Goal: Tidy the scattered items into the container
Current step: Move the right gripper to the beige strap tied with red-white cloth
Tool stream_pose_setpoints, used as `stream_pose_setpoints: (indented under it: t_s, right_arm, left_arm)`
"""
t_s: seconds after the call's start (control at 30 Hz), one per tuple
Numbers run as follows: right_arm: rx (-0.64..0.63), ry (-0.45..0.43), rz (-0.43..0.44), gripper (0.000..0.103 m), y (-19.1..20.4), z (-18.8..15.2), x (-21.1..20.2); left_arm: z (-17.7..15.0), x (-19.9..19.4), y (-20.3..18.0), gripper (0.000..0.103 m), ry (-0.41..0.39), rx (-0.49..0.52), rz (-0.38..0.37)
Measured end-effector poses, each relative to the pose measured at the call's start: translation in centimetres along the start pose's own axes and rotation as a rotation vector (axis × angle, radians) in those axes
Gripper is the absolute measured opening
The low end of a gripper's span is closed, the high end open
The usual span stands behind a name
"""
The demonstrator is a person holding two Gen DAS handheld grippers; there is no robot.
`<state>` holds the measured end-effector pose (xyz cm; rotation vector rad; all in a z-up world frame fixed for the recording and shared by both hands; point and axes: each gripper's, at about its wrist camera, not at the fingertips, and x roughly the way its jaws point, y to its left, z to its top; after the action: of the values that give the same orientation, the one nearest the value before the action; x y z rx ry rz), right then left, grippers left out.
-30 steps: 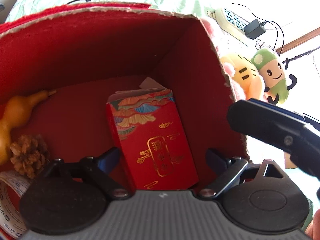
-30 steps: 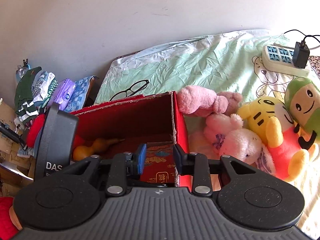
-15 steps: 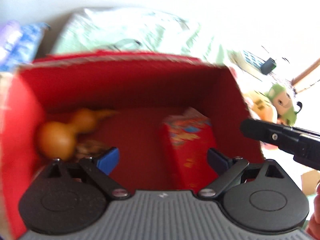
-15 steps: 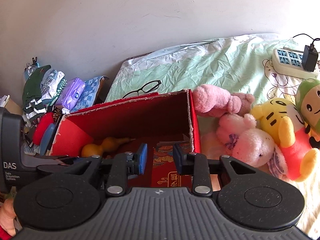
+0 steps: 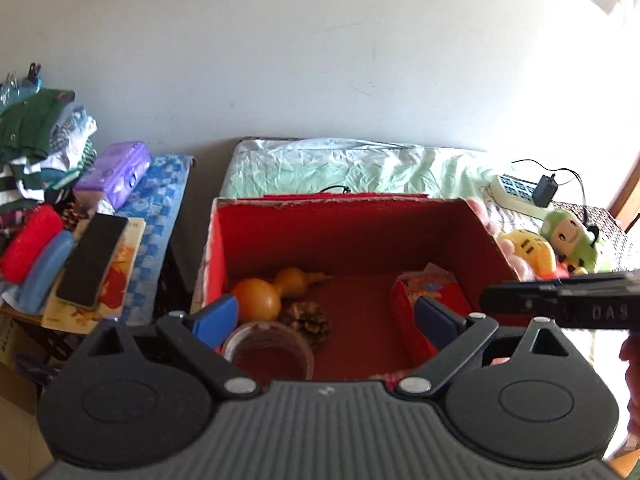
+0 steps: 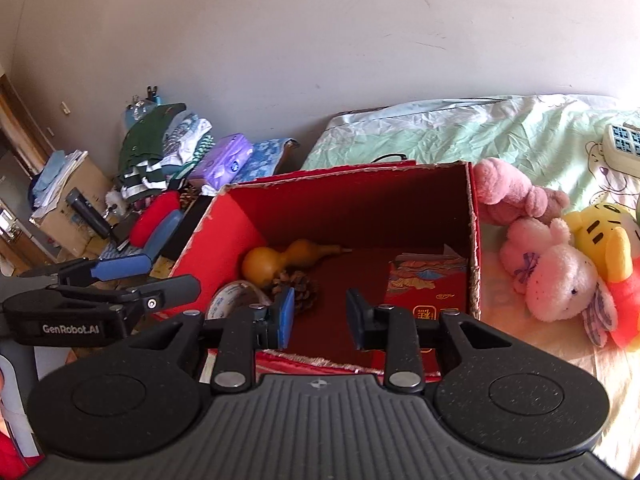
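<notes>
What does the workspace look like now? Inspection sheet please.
Surface: bed with green sheet.
Job's things: red box holds gourd, pinecone, tape roll, red packet.
Clutter: plush toys right of box; glasses behind it.
Grippers: left gripper open, empty; right gripper open, empty.
Cables: power strip with adapter on bed.
Surroundings: side stand with clothes, tissue pack, book; plain wall.
</notes>
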<state>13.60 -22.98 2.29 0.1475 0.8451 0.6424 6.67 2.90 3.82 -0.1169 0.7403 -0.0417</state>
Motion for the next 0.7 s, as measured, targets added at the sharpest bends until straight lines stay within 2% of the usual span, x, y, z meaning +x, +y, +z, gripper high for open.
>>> stream_pose_setpoints:
  t_s: [0.13, 0.37, 0.47, 0.57, 0.7]
  right_arm:
    - [-0.021, 0.044, 0.077, 0.031, 0.5, -1.5, -0.1]
    - [-0.087, 0.164, 0.113, 0.031, 1.4, -5.1, 1.2]
    - [-0.065, 0.209, 0.091, 0.03, 0.6, -6.2, 2.2]
    - [-0.042, 0.248, 0.04, 0.029, -0.2, -7.1, 3.7]
    - [0.051, 0.303, 0.023, 0.027, -1.5, -8.3, 5.0]
  left_arm:
    - [-3.4, -1.8, -0.4, 0.1, 0.04, 0.01, -0.05]
    - [-8.9, 0.9, -2.1, 0.1, 0.176, -0.032, -0.071]
    - [-10.4, 1.8, -2.7, 0.1, 0.2, -0.049, -0.094]
    - [-11.8, 3.2, -3.1, 0.1, 0.251, -0.069, -0.159]
    - [-13.3, 5.1, -3.0, 0.1, 0.303, -0.122, -0.181]
